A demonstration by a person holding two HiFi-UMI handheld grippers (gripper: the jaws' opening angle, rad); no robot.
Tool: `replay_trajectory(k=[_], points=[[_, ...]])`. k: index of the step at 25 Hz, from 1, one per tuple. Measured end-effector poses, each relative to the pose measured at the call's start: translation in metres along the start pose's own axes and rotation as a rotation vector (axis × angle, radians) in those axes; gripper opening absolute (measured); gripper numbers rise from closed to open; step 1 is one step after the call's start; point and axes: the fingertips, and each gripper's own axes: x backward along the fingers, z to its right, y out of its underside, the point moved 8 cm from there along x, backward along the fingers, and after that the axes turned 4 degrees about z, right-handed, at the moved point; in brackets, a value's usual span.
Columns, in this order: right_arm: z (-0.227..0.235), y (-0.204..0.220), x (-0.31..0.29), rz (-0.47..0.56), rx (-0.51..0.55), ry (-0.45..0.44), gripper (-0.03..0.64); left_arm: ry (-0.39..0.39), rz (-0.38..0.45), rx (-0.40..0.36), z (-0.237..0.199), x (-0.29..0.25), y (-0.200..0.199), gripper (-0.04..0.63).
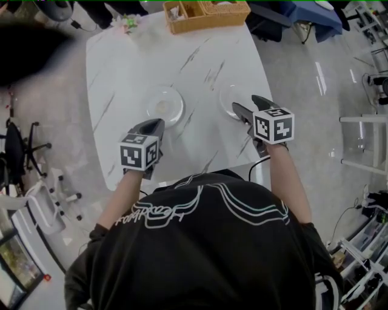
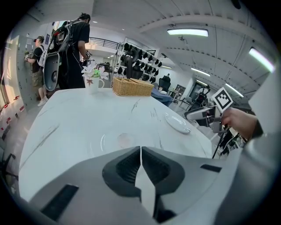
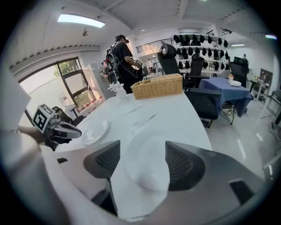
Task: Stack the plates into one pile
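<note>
Two plates lie on the white marble table. The left plate looks clear, and it sits just beyond my left gripper. That gripper is shut with nothing in it, and its plate lies right ahead of the jaws. The right plate is white. My right gripper hovers open at its near edge. In the right gripper view the white plate fills the gap between the spread jaws of the right gripper; whether they touch it is unclear.
A wicker basket stands at the table's far edge, with a cup of flowers to its left. Office chairs and a blue-covered table stand beyond the right side. People stand past the far end.
</note>
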Motion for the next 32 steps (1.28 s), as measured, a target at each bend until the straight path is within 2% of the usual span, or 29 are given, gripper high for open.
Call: replay_trajectory(k=[6, 14, 25, 32], points=[[-0.066, -0.015, -0.034, -0.024, 0.102, -0.155, 0.319, -0.049, 0.026, 0.028, -0.020, 0.013, 0.004, 0.031], [-0.129, -0.024, -0.080, -0.074, 0.178, -0.302, 0.318, -0.122, 0.023, 0.027, -0.048, 0.024, 0.008, 0.031], [-0.148, -0.016, -0.119, -0.152, 0.198, -0.354, 0.318, -0.189, -0.041, -0.015, -0.066, 0.007, 0.015, 0.031], [-0.143, -0.016, -0.124, -0.178, 0.173, -0.360, 0.318, -0.195, -0.049, -0.018, -0.067, 0.005, 0.016, 0.031]])
